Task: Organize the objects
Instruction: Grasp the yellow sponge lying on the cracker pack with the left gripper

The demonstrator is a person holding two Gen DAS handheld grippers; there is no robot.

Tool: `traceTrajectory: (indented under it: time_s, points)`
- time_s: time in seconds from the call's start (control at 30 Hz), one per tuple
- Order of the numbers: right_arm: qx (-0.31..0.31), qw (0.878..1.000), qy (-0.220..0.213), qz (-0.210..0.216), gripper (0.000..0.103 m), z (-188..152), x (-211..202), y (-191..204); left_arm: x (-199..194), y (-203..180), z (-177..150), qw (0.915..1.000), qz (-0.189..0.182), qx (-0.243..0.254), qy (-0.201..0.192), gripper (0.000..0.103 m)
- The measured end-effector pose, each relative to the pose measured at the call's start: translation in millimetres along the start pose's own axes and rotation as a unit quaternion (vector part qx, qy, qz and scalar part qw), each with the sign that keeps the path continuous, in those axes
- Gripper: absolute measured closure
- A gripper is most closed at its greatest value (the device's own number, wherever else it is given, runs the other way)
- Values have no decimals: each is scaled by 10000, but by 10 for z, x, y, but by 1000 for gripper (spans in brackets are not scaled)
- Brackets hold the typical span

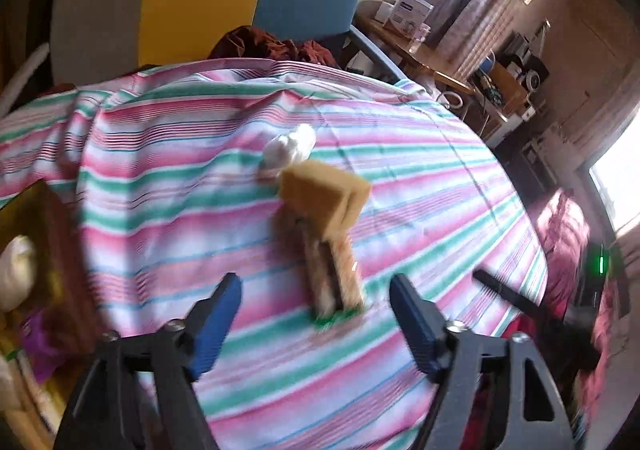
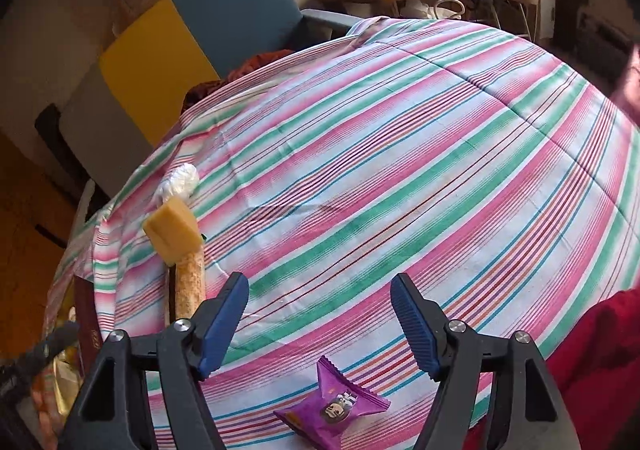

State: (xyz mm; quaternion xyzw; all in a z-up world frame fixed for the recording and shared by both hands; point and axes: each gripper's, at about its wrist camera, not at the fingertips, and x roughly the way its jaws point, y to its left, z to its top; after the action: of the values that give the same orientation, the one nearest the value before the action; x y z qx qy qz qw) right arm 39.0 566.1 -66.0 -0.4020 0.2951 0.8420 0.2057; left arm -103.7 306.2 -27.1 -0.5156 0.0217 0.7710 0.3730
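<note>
Through the left wrist camera I see my left gripper [image 1: 316, 290] with its blue-padded jaws spread wide and nothing pressed between them; the sponge brush [image 1: 326, 226] lies on the striped cloth [image 1: 420, 185] just ahead of the gap, its near end roughly level with the fingertips and closer to the right-hand finger. Its long axis runs away from me and leans slightly left, the yellow sponge head [image 1: 326, 189] at the far end and a bit of green at the near end. The handle looks tan and speckled, though this view is blurred. Just beyond the head lies a white crumpled wad [image 1: 290, 147], touching or nearly so. At the left edge sits a box of mixed items [image 1: 28, 250], too smeared to tell apart. In the right wrist view, my right gripper [image 2: 320, 288] also has its jaws apart and empty. A purple snack packet [image 2: 334, 406] lies flat on the cloth below the fingertips, between the two arms, touching neither pad. The sponge brush [image 2: 180, 246] shows there far to the left of the jaws.
</note>
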Motion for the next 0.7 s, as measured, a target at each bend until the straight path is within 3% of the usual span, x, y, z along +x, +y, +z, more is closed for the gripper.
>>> traceTrajectory:
  time_s: [0.2, 0.3, 0.57, 0.6, 0.67, 0.7]
  points:
    - [36, 9999, 84, 145, 28, -7, 25, -5, 458, -112, 501, 9993, -14, -296, 231, 10]
    - [54, 9996, 168, 230, 28, -18, 62, -1, 768, -145, 704, 9976, 142, -399, 548, 5]
    - [162, 9984, 338, 429, 27, -37, 144, -21, 1334, -241, 839, 9902, 499, -179, 1289, 4]
    - [162, 9983, 352, 443, 27, -39, 152, -20, 1383, -213, 833, 9893, 482, -236, 1353, 6]
    - [170, 9981, 362, 467, 27, -42, 165, -23, 1459, -131, 791, 9864, 566, -385, 1494, 26]
    - [183, 9981, 354, 474, 27, -40, 168, -31, 1448, -79, 764, 9865, 505, -448, 1492, 28]
